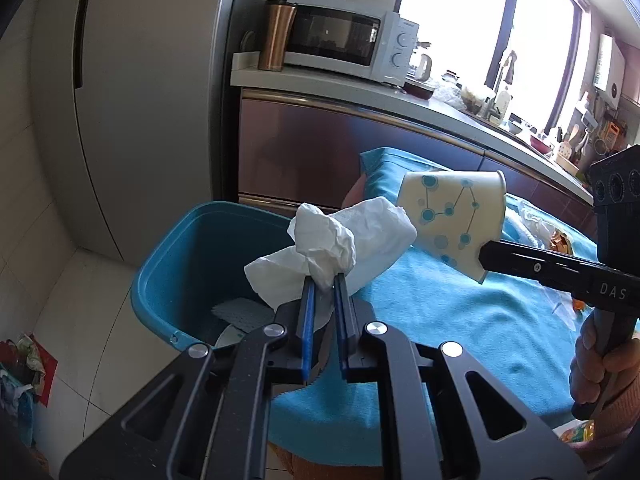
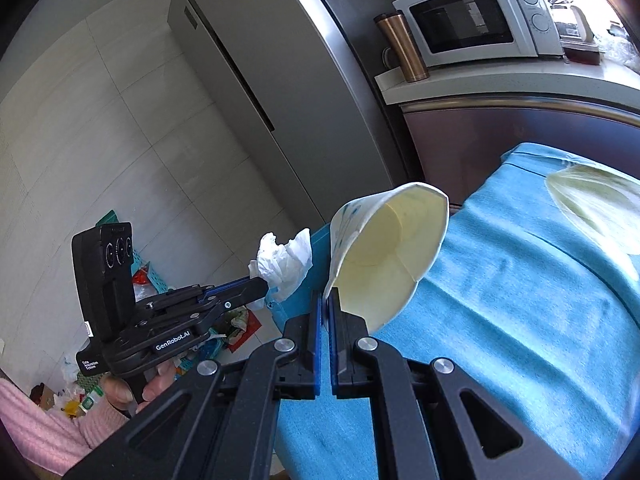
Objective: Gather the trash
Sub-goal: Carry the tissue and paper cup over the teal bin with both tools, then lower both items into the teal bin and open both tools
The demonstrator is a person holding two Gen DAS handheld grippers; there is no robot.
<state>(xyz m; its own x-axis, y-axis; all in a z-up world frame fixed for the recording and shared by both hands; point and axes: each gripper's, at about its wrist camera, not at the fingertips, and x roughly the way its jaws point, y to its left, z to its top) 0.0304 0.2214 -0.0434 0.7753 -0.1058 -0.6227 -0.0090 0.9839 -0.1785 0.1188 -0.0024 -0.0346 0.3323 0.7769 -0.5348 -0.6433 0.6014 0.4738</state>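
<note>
Left wrist view took in a tall grey refrigerator (image 1: 132,92) beside a kitchen counter (image 1: 340,88) that carried a white microwave (image 1: 352,42) and a copper tumbler (image 1: 276,36). Below the counter a table under a blue cloth (image 1: 460,300) filled the lower right, and a blue bin (image 1: 192,264) stood on the floor against its near end, with a pale scrap lying inside. A paper cup (image 1: 452,220) printed with blue dots hung tilted above the cloth, its rim pinched between the closed fingers of the right gripper (image 1: 486,258), which a hand (image 1: 600,364) held by its grip. Just beside the cup, a crumpled white tissue (image 1: 332,248) was clamped in the left gripper (image 1: 324,284), fingers pressed onto it, above the bin's near rim. From the right wrist view the cup's (image 2: 384,256) open mouth faced the camera, its wall nipped by that gripper's (image 2: 326,300) blue pads (image 2: 318,320).
</note>
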